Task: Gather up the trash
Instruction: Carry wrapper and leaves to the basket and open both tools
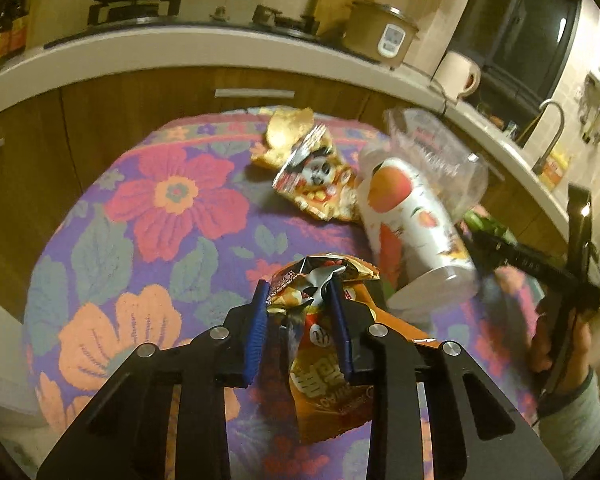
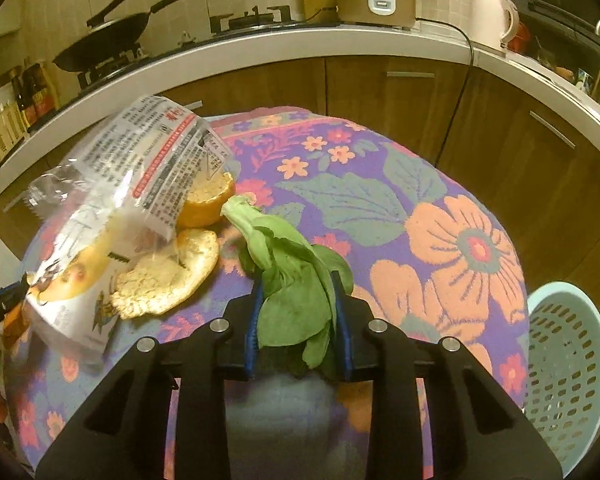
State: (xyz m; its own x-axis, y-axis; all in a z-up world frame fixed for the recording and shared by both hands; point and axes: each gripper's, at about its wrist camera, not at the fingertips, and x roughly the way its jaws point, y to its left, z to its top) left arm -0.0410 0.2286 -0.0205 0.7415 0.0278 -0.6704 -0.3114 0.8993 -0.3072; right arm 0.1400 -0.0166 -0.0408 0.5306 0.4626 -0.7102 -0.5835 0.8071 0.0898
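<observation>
Left wrist view: the left hand-held gripper point(image 1: 298, 292) pinches a crinkled orange foil snack wrapper point(image 1: 324, 356) at lower centre, its long axis running up the frame, above the floral cloth worktop point(image 1: 140, 220).

Right wrist view: the right hand-held gripper point(image 2: 298, 296) clamps a limp leafy green point(image 2: 288, 280), stem pointing upper left. A perforated plastic basket point(image 2: 568, 364) sits at lower right.
</observation>
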